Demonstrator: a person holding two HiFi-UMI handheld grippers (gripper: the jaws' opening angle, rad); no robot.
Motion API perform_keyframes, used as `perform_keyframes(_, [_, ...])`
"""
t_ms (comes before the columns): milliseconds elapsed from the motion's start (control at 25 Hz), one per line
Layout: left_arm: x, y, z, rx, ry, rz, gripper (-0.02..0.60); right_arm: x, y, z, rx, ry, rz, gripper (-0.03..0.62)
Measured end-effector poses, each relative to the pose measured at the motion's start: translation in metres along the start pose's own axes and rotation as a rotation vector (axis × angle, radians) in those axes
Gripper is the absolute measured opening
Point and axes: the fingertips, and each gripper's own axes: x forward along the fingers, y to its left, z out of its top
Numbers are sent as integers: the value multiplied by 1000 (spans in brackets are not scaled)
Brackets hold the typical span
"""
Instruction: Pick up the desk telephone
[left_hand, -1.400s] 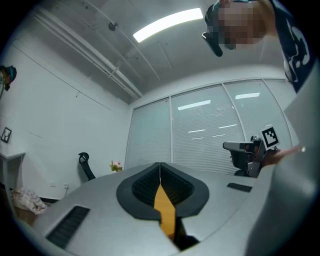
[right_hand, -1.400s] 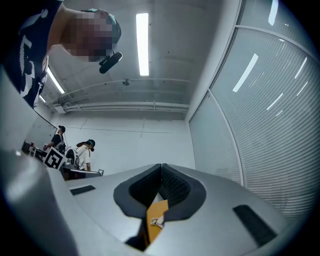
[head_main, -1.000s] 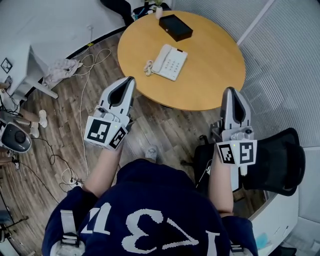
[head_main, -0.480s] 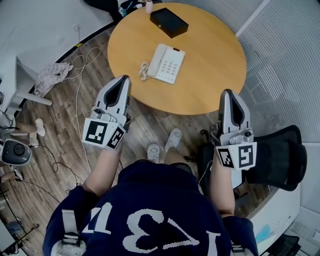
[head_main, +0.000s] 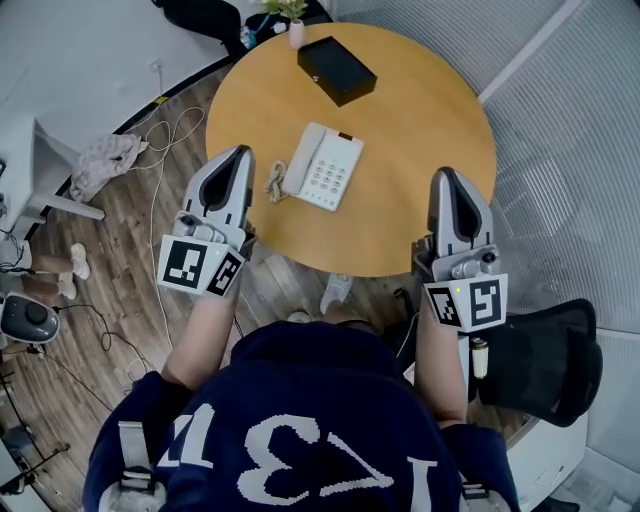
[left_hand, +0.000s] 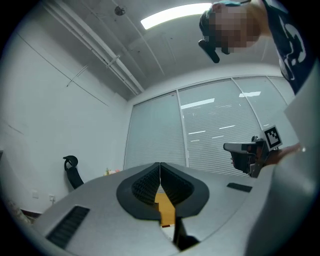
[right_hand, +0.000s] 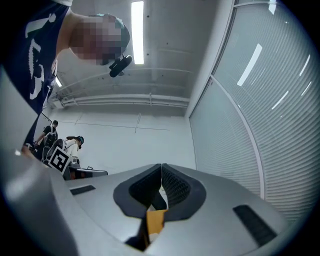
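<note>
A white desk telephone with a coiled cord lies on the round wooden table, left of its middle. My left gripper hovers at the table's left edge, just left of the cord, jaws shut and empty. At the table's near right edge my right gripper is held level with it, also shut on nothing. In the left gripper view the jaws meet with only wall and blinds beyond. The right gripper view shows its jaws pressed together the same way.
A black box sits at the table's far side, with a small potted plant behind it. A black office chair stands at my right. Cables and a cloth lie on the wood floor at left.
I have stepped toward the table: both grippers have advanced from over the floor to the table's near edge, and the telephone now lies between them. Both stayed shut.
</note>
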Motion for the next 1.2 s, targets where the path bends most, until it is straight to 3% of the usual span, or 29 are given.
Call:
perform_keyframes(400, [61, 8, -10, 3, -5, 81, 15, 57, -60, -12, 50, 10, 79, 26])
perform_keyframes(600, [81, 16, -31, -75, -39, 78, 16, 81, -77, -40, 94, 31, 90, 26])
perform_keyframes(840, [100, 32, -70, -72, 53, 72, 17, 95, -86, -78, 128, 91, 43, 28])
perform_keyframes(960, [106, 37, -100, -110, 128, 46, 17, 98, -85, -103, 176, 128, 9, 28])
perform_keyframes(1200, [115, 50, -180, -159, 299, -54, 17, 97, -63, -202, 175, 292, 45, 29])
